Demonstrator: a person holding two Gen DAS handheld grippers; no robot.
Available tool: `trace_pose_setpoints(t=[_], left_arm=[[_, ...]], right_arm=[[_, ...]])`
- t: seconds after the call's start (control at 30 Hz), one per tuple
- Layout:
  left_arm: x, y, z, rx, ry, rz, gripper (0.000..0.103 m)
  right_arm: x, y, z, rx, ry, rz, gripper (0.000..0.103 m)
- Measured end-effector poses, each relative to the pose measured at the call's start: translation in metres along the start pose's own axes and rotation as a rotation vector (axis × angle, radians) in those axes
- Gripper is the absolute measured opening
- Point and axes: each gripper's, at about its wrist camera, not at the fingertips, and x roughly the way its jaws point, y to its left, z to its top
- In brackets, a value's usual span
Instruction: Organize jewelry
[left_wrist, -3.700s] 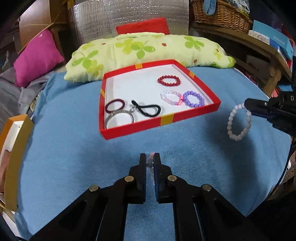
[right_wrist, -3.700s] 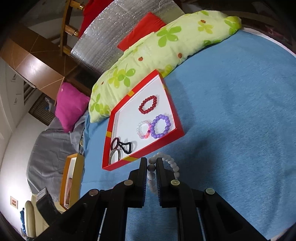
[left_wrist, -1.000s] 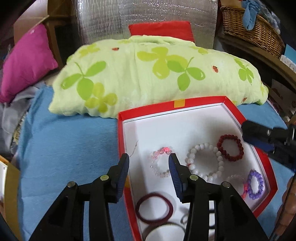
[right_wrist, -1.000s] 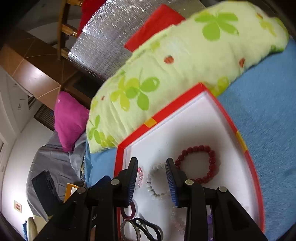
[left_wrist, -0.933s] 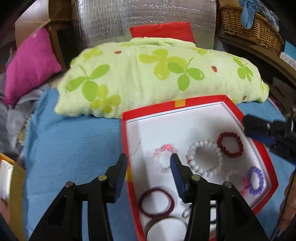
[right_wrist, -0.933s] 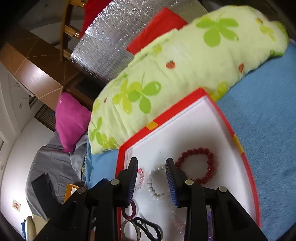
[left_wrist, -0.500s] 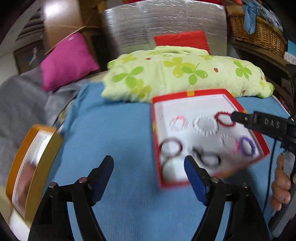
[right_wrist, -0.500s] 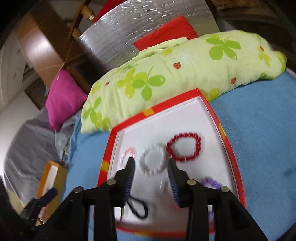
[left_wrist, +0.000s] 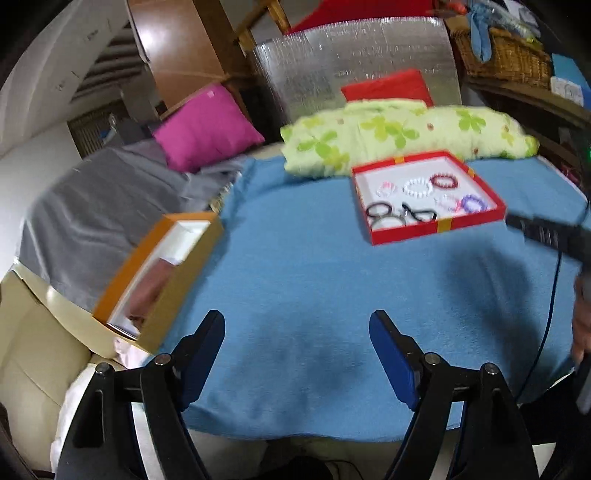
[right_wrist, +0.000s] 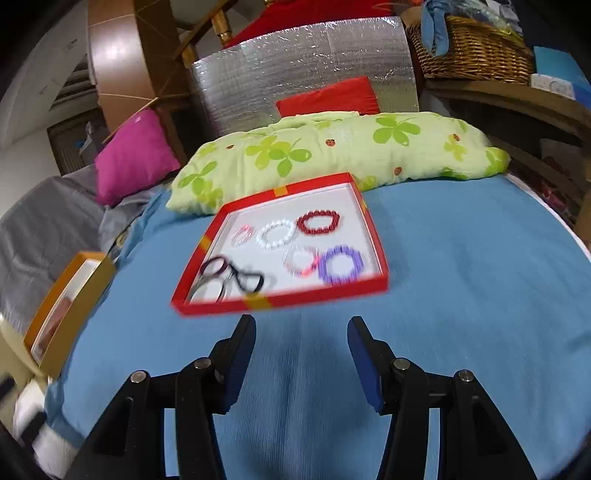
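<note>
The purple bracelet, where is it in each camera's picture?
Left wrist view: the purple bracelet sits far off at upper right, in the near right corner of the red tray.
Right wrist view: the purple bracelet is just right of centre, same tray corner.
Shared landmark: the green clover pillow behind the tray.

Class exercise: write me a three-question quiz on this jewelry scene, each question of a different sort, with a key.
1. True or false: the white bead bracelet lies inside the shallow red cardboard tray.
2. Which bracelet lies nearest the tray's front right corner? A) dark red bead bracelet B) purple bead bracelet C) white bead bracelet
3. Fill in: the tray rests on a ____ blanket.

Key:
1. True.
2. B.
3. Blue.
</note>
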Motion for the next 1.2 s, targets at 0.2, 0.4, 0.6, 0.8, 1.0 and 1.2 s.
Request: trace_pose_setpoints(t=[0.2, 0.4, 0.6, 0.8, 1.0, 1.2], left_arm=[[-0.045, 0.002, 0.008, -0.023, -0.063, -0.043, 0.082], [-0.077, -0.006, 0.019, -0.041, -0.118, -0.085, 0.082], [-0.086, -0.001, 0.023, -0.083, -0.134, -0.124, 0.082], [-0.074, 0.003, 0.008, -0.117, -0.105, -0.142, 0.082], [-0.064, 0.000, -0.002, -0.110, -0.079, -0.093, 0.082], [-0.073, -0.007, 0.001, -0.090, -0.106, -0.094, 0.082]], right_arm=[[-0.069, 0.002, -0.022, -0.129, -0.022, -0.059, 0.061], [-0.130, -0.020, -0.030, -0.134, -0.056, -0.122, 0.066], [-0.164, -0.039, -0.028, -0.073, -0.062, -0.158, 0.066], [-0.191, -0.051, -0.028, -0.053, -0.084, -0.178, 0.069], [-0.196, -0.050, -0.029, -0.040, -0.090, -0.160, 0.069], [-0.191, -0.037, -0.033, -0.049, -0.081, -0.123, 0.069]])
